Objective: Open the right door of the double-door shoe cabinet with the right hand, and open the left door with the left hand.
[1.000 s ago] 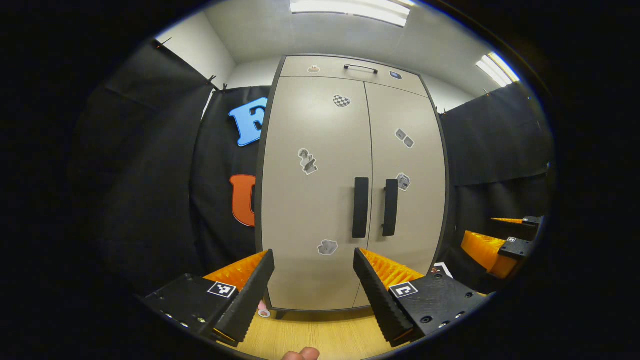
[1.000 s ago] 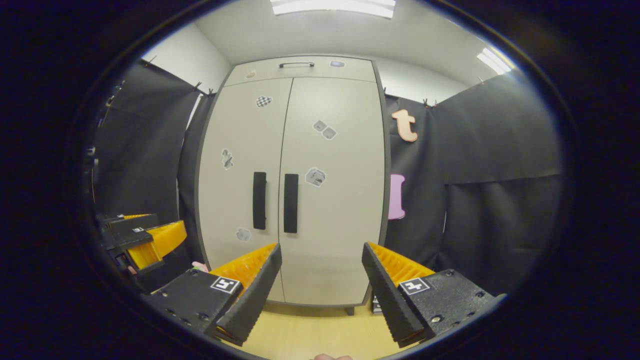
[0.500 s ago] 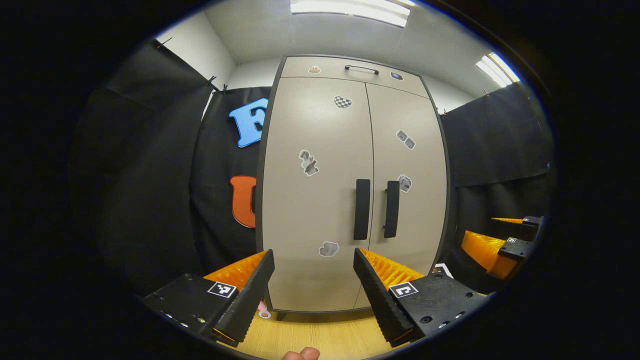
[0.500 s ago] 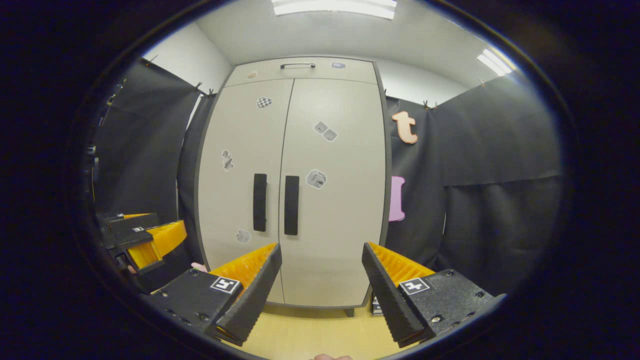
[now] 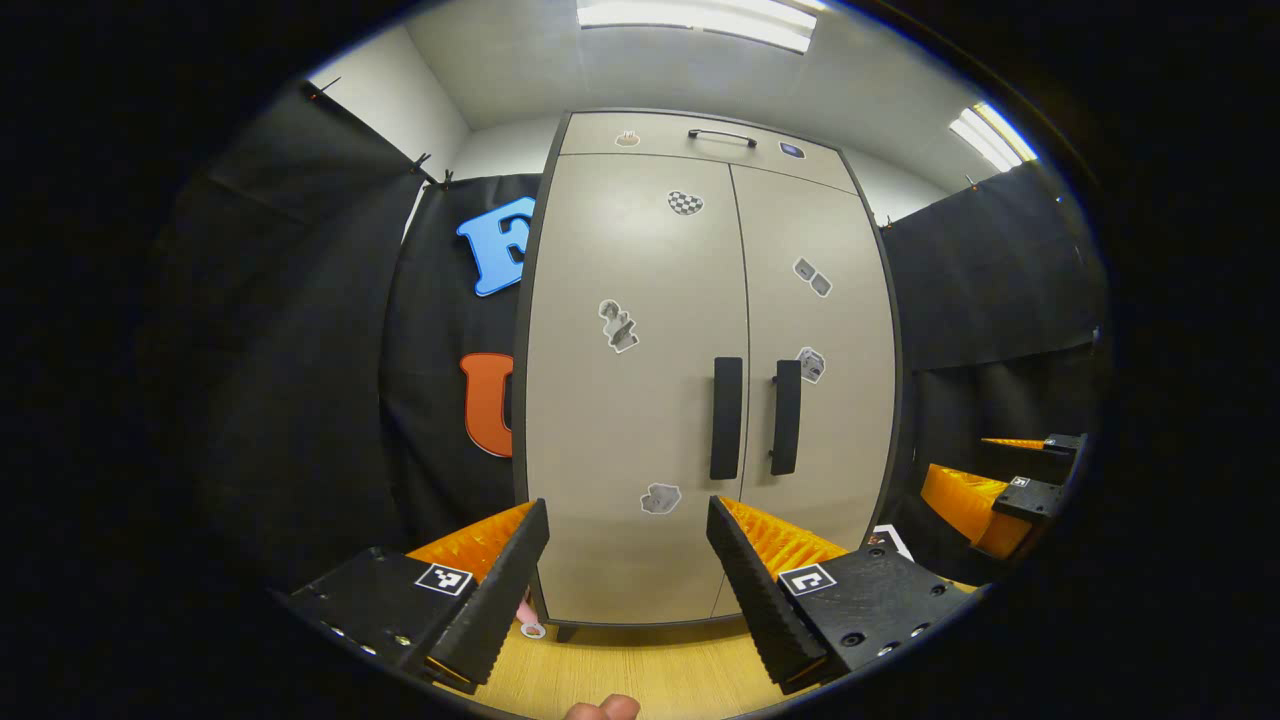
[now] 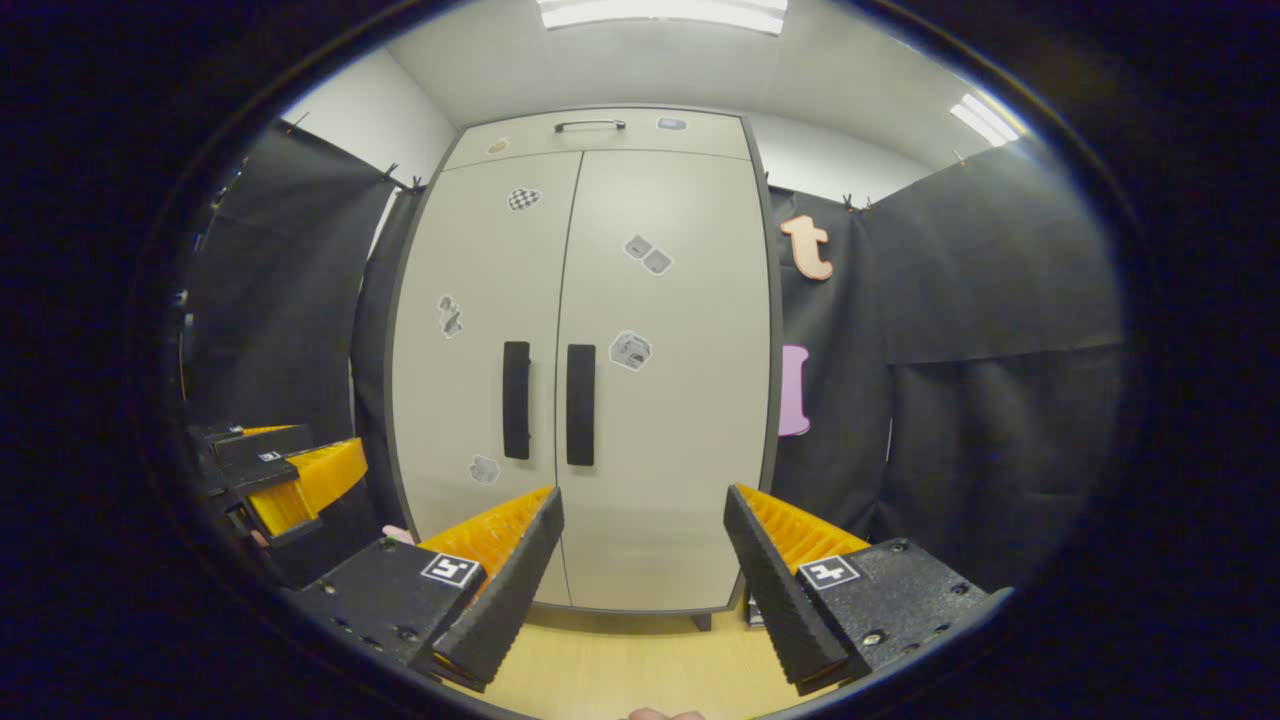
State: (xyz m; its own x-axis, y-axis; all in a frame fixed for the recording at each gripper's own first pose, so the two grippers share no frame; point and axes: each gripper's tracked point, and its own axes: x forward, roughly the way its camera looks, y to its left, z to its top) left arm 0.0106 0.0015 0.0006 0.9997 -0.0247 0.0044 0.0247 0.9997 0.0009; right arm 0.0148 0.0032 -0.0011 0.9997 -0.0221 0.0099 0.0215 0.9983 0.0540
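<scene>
Fingers on both grippers are spread wide, gripping nothing: left gripper (image 5: 628, 570), right gripper (image 6: 645, 555), both sitting well short of the shoe cabinet (image 6: 580, 370). Both doors are sitting shut. Right handle (image 6: 581, 404) is lying above and left of the right gripper's gap; left handle (image 5: 726, 417) is sitting above the left gripper's right finger. Risk: the handles are standing just beside each other, so a drifting approach is likely catching the wrong one, or the grippers are colliding.

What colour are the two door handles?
Black door handles, clearest in the right gripper view.
</scene>
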